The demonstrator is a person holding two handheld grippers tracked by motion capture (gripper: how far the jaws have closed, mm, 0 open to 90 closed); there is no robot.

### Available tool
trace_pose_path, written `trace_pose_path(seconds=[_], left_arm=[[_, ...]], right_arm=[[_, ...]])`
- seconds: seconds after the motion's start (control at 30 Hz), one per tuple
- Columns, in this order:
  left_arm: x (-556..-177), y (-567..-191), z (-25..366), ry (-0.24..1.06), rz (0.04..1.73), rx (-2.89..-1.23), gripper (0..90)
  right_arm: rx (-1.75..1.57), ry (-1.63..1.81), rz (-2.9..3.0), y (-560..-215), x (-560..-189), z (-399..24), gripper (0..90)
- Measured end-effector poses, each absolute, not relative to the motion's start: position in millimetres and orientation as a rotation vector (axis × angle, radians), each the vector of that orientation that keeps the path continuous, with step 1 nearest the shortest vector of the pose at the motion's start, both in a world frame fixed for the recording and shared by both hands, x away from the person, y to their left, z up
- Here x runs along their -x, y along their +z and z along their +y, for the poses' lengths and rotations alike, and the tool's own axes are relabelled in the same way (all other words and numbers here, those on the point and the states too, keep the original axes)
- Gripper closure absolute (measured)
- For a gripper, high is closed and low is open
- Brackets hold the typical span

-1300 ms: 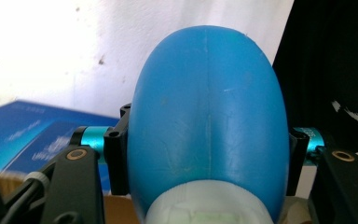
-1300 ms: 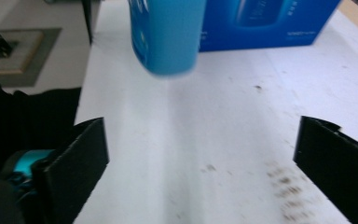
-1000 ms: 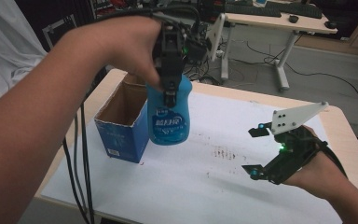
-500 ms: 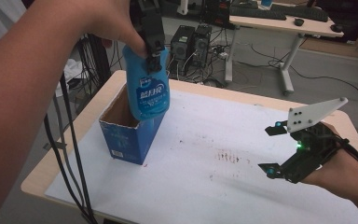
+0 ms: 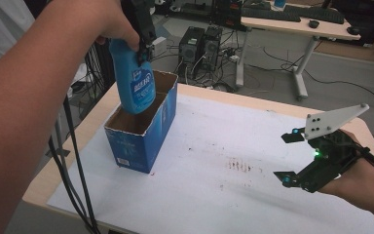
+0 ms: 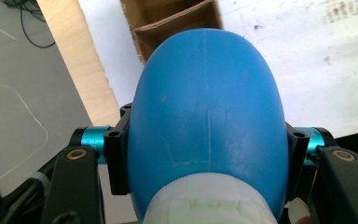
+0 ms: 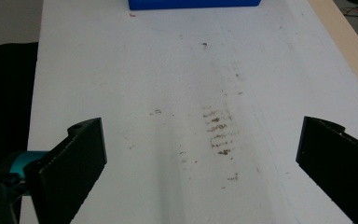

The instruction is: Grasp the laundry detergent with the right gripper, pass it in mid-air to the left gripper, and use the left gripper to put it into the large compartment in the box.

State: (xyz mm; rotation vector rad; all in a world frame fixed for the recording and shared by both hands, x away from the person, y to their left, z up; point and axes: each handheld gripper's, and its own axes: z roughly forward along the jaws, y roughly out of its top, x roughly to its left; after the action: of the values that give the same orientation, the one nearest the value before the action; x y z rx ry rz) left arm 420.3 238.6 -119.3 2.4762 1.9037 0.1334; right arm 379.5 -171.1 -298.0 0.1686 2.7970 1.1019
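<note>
High view: left gripper point(image 5: 143, 36) jaws clamp bottle point(image 5: 135, 83), base hidden in box point(image 5: 143, 122); right gripper point(image 5: 292, 158) jaws apart.

- You work at a light wooden desk point(image 5: 90, 127) covered by a white sheet point(image 5: 233, 146) with brownish smudges point(image 5: 237, 165) near its middle.
- Beyond it you see a grey floor point(image 5: 272, 83) strewn with loose cables point(image 5: 341, 85).
- Two dark computer towers point(image 5: 202, 43) stand on the floor behind your desk.
- Farther back, a second table point(image 5: 292, 24) on white legs carries a keyboard point(image 5: 297, 14) and a mouse point(image 5: 313, 23).
- Light falls evenly, without hard shadows.
</note>
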Motion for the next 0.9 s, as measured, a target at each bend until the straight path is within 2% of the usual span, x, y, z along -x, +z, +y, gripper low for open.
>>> trace_pose_path(seconds=[0.3, 0.47, 0.63, 0.8, 0.9], left_arm=[[-429.6, -159.2, 250.7, 0.029, 1.876, -2.528, 38.2], [-430.7, -188.0, 246.8, 0.053, 1.678, -2.723, 38.2], [-431.3, -206.3, 247.5, 0.044, 1.593, -2.778, 38.2], [-430.9, -234.7, 247.4, -0.007, 1.391, -2.847, 38.2], [-431.0, -243.2, 246.8, -0.020, 1.333, -2.872, 38.2]], right_arm=[[-0.186, 1.089, 2.799, -299.1, -379.5, -173.2, 0.9], [-0.192, 1.075, 2.800, -299.8, -378.8, -173.5, 0.9], [-0.200, 1.066, 2.801, -300.2, -377.8, -174.7, 0.9], [-0.209, 1.054, 2.807, -300.9, -377.5, -175.3, 0.9], [-0.207, 1.047, 2.810, -301.3, -377.6, -174.6, 0.9]])
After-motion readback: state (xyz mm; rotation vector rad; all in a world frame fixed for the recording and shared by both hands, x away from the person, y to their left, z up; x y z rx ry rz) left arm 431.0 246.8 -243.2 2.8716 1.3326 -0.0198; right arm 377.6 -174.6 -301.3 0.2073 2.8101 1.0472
